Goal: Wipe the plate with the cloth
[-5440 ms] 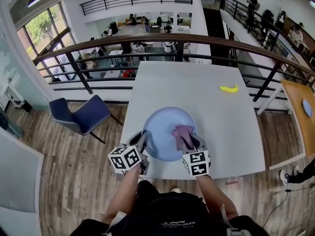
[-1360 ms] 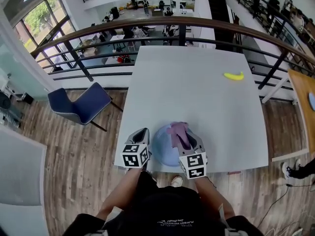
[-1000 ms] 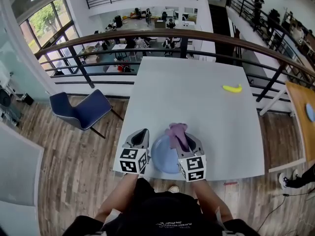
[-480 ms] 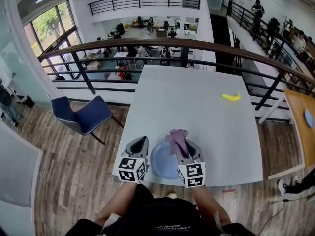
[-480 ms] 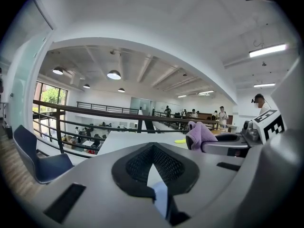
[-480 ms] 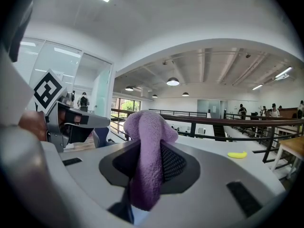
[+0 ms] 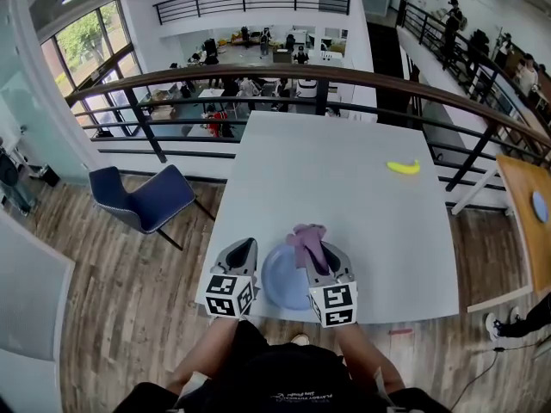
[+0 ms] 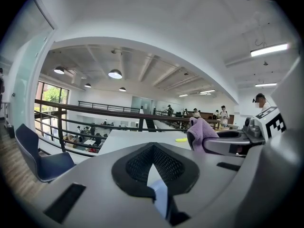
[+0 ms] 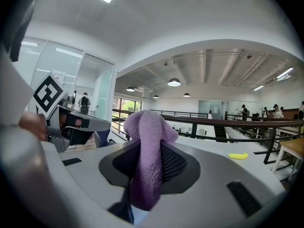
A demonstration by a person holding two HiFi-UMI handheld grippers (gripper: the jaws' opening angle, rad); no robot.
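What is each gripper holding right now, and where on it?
Right gripper clamps the purple cloth by a bunched part, its end sticking up past the jaws. Left gripper pinches the blue plate by its left rim.

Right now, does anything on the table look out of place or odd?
Only the banana, lying alone far across the table, unrelated to wiping. The plate and the cloth in the right tool look normal.

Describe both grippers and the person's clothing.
The left gripper and right gripper are light grey shells with black mesh lining at the jaws. Each carries a white cube with black square markers. The person wears a black top.
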